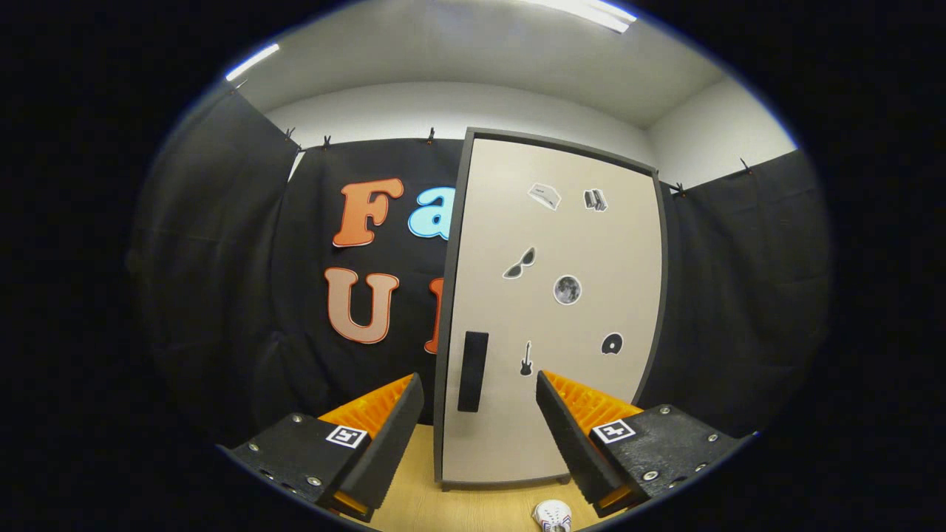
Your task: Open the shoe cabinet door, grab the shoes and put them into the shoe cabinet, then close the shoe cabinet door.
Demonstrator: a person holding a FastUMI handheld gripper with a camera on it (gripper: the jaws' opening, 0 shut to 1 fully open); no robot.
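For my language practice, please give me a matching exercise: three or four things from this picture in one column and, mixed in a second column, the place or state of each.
Things:
1. shoe cabinet door
2. handle
3. shoe
4. gripper

Places or states:
A. on the wooden floor, before the cabinet, near the right finger
B. fingers apart, holding nothing
C. closed, with small stickers on it
D. dark upright bar at the door's left edge, beyond the fingers

Pairs: 1-C, 2-D, 3-A, 4-B

The gripper (480, 403) has two wedge-shaped fingers with ribbed inner faces. Each dark mount carries silver screws and a square black-and-white marker.
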